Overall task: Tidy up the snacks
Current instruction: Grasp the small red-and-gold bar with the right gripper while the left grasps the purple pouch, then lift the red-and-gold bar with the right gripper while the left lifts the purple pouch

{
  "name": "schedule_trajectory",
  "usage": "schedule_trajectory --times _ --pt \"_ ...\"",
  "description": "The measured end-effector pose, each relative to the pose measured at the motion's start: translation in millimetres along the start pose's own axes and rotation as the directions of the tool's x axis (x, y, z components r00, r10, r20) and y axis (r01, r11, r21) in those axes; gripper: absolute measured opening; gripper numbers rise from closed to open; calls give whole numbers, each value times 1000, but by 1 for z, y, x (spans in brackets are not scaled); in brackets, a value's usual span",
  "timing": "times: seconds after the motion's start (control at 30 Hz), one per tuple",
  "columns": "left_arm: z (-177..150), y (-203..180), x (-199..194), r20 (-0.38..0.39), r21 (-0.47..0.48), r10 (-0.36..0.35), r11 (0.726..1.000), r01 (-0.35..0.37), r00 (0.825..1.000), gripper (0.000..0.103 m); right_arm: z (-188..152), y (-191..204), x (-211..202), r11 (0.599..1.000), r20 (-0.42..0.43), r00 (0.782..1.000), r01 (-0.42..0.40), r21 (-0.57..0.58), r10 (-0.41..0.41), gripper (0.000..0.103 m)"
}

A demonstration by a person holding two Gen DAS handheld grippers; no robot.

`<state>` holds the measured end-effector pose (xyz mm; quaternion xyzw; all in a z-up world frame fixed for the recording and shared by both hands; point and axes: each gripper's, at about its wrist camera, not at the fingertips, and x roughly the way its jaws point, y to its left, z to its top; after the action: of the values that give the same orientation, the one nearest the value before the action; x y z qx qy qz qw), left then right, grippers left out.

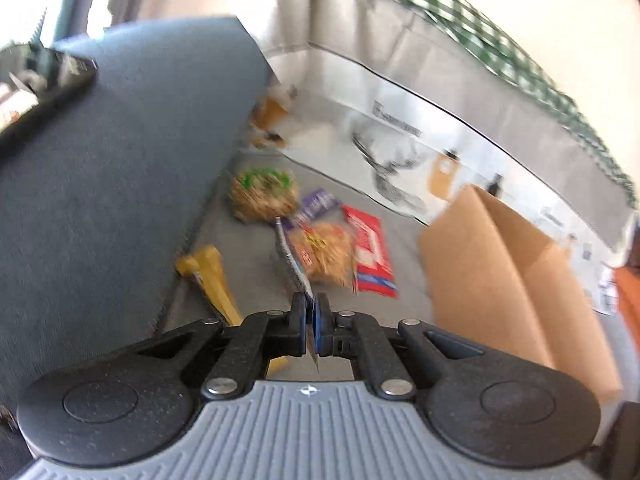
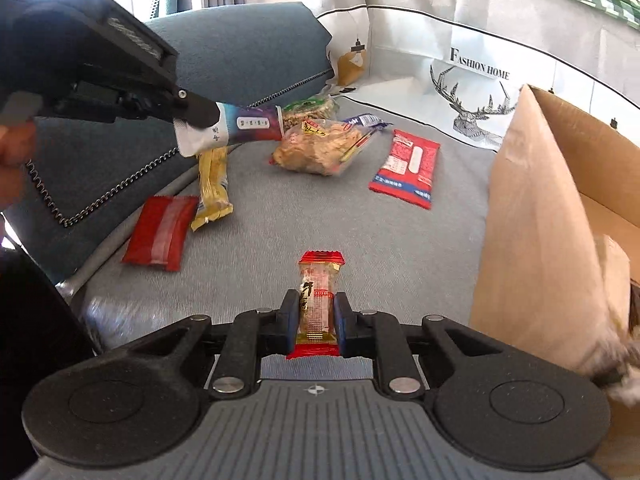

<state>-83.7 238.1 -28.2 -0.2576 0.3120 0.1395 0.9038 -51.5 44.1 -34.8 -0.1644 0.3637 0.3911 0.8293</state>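
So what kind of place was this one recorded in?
Most likely a living room at home: snack packets lie on a grey sofa seat with a blue back cushion, a printed "Fashion Home" throw covers one side, and a cardboard box stands on the seat.

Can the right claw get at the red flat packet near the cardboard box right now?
Probably not yet: the path across the grey cushion to the red flat packet looks clear, but the right claw is already shut on a small red-ended snack.

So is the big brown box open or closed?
Open. The cardboard box has its flap standing up, and the right wrist view looks past it into the inside. How full it is cannot be told.
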Motion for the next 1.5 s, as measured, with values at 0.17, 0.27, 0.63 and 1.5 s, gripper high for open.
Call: schedule_trajectory --times 0.17,0.27,0.63,1.5 --pt "-8 -3 -4 -88 -18 -106 994 104 991 4 -6 0 -9 1000 -11 1000 6 3 -6 19" --pt "-13 -7 -1 -152 -17 -132 991 131 979 4 -8 0 -12 1000 -9 1000 7 5 -7 19" --pt "-16 5 23 -283 -79 -39 997 17 958 32 -10 0 -4 1000 -67 998 0 9 1 19" --pt "-28 -56 91 -355 247 163 966 -76 920 41 -9 -4 10 1000 -89 996 -5 22 7 18"
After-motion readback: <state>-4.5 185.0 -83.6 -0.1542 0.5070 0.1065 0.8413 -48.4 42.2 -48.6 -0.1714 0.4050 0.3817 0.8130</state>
